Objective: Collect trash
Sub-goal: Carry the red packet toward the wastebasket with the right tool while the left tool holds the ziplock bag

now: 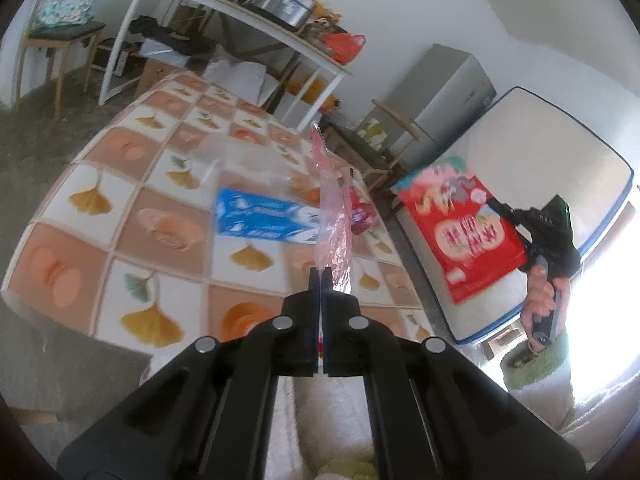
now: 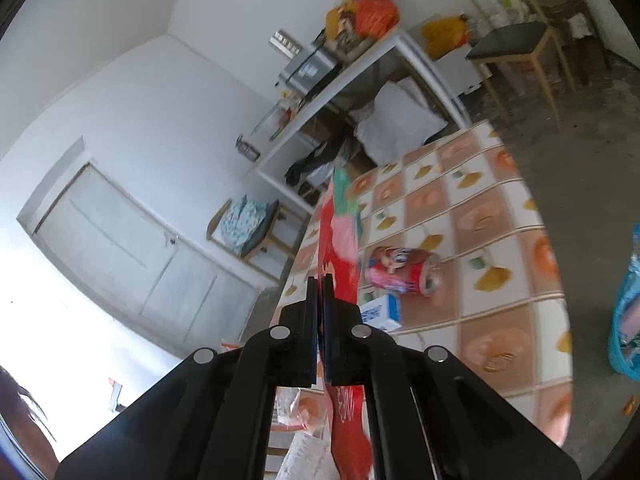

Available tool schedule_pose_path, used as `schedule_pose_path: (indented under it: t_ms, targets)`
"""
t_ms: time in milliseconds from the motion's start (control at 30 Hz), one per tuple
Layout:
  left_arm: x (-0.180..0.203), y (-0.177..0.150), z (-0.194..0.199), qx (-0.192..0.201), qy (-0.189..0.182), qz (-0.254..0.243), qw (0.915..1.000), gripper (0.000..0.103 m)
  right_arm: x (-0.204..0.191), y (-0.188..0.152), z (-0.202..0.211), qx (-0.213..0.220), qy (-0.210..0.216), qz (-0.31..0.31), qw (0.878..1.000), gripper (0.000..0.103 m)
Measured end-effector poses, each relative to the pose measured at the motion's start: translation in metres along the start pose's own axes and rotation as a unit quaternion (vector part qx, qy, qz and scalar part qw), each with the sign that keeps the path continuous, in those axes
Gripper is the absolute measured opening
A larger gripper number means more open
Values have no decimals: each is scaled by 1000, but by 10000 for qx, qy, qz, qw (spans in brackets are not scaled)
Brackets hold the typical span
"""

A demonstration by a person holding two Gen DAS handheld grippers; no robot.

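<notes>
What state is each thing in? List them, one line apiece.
Left gripper: shut on a pink plastic wrapper.
Right gripper: shut on a red snack bag, lifted off the table.
Can: on its side on the table.
Blue box: flat on the table.

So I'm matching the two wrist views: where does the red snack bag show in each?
Left wrist: red snack bag right of centre, held up off the table.
Right wrist: edge-on at centre, clamped in the right gripper.
Shared landmark: blue box on the table.
</notes>
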State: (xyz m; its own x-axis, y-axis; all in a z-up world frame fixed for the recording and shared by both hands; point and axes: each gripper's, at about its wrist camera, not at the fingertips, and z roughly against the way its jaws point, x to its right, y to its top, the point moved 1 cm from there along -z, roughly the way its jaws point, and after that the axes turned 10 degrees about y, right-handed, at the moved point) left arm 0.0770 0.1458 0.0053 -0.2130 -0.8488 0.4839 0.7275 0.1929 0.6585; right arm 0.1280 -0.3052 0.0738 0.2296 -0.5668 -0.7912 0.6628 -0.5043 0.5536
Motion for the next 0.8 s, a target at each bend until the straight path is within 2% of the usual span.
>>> schedule_pose_path:
  t_ms: [167,400,700,800]
  targets:
    - [32,5,-18,-109,-211,-171,9996,0,17,-1,56,383,-68,-148,9991,2]
    - [69,5,-46,-379,-533,-372,9972,0,47,-13,113,784,-202,-481,9956,2]
    - [105,-4,-87,-873,-727,-678,9912,0,92,-44,159,1100,-500,-965,9880,2]
    - [111,-7,-92,-941,-757,-749,9898,0,108,-58,172,1175,-803,-1092,9838,2]
